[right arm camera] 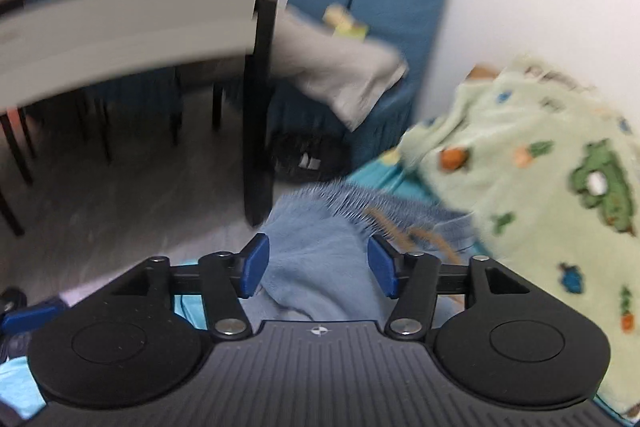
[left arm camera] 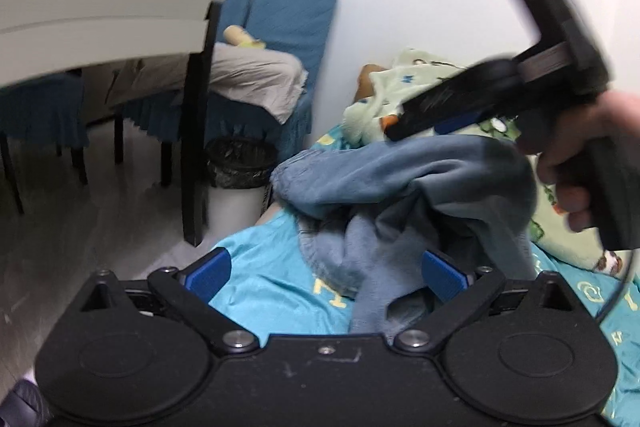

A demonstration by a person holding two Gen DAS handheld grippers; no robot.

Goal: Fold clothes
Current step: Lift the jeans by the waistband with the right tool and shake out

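A crumpled grey-blue garment point(left arm camera: 404, 195) lies on a turquoise sheet point(left arm camera: 264, 267). My left gripper point(left arm camera: 326, 277) is open, its blue pads wide apart, with a fold of the garment between them, not pinched. The right gripper point(left arm camera: 424, 125) shows in the left wrist view, held by a hand just above the garment's far edge. In the right wrist view the right gripper point(right arm camera: 318, 267) is open, with the same garment point(right arm camera: 320, 267) lying between and under its blue fingers point(right arm camera: 254, 265). This view is blurred.
A pale green patterned blanket point(right arm camera: 532, 163) lies to the right against the white wall. A table point(left arm camera: 100, 11) with dark legs stands at left. Blue chairs point(left arm camera: 296, 11) hold beige cloth point(left arm camera: 256, 79). A black-lined bin point(left arm camera: 240, 167) stands by the bed's edge.
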